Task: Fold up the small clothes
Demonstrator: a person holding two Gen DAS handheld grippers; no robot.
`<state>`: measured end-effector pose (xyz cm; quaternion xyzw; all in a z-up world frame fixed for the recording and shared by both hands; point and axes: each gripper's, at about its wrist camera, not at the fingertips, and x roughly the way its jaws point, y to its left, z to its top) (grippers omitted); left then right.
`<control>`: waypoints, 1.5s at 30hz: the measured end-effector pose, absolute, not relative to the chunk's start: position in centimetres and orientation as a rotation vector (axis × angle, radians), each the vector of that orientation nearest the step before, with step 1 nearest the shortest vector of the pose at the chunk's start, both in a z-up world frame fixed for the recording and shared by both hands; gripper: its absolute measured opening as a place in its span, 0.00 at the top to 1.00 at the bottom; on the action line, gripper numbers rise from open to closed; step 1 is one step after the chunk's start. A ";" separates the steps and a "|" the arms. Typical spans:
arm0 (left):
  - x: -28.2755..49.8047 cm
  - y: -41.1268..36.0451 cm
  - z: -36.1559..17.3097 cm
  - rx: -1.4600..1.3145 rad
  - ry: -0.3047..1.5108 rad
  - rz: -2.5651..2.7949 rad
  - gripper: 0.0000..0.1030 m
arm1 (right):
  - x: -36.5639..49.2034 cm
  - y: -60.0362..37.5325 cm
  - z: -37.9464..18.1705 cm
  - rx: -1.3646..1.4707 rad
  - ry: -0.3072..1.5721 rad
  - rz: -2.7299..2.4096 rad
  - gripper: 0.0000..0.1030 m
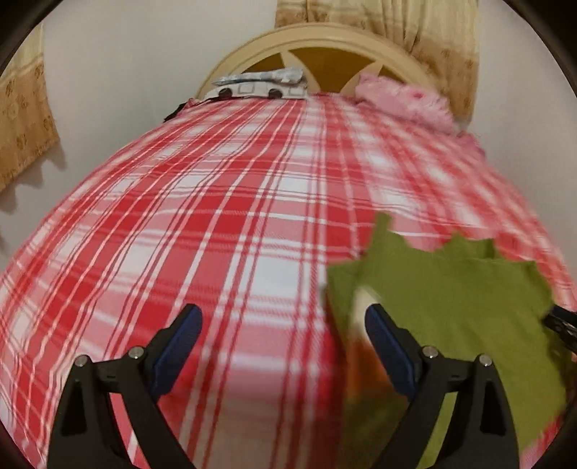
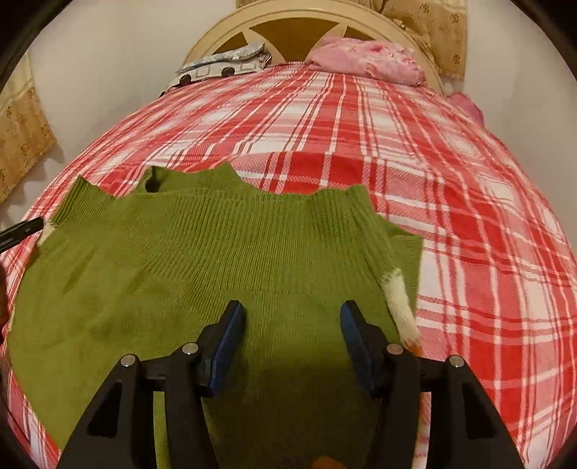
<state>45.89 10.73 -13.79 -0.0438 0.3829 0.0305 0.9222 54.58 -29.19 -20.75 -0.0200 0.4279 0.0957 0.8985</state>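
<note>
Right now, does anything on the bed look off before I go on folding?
The green knit garment lies uneven: its ribbed edge is wavy, and a white strip pokes out at its right side. Nothing looks torn or spilled.

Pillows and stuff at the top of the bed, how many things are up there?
2. A grey-and-white patterned pillow lies toward the left by the headboard, and a pink flowery bundle toward the right. More could be hidden behind them.
</note>
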 end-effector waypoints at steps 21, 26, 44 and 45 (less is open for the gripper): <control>36.8 5.7 -17.1 -0.099 0.875 -0.095 0.36 | 42.2 -35.8 -21.2 0.125 0.935 0.197 0.70; 36.7 5.0 -17.6 -0.073 0.885 -0.099 0.47 | 42.1 -35.8 -21.3 0.133 0.919 0.178 0.79; 35.4 5.3 -17.5 -0.061 0.888 -0.099 0.89 | 40.1 -36.2 -19.9 0.122 0.886 0.175 0.94; 35.2 5.3 -17.6 -0.057 0.891 -0.095 0.89 | 40.0 -36.2 -20.1 0.119 0.894 0.172 0.94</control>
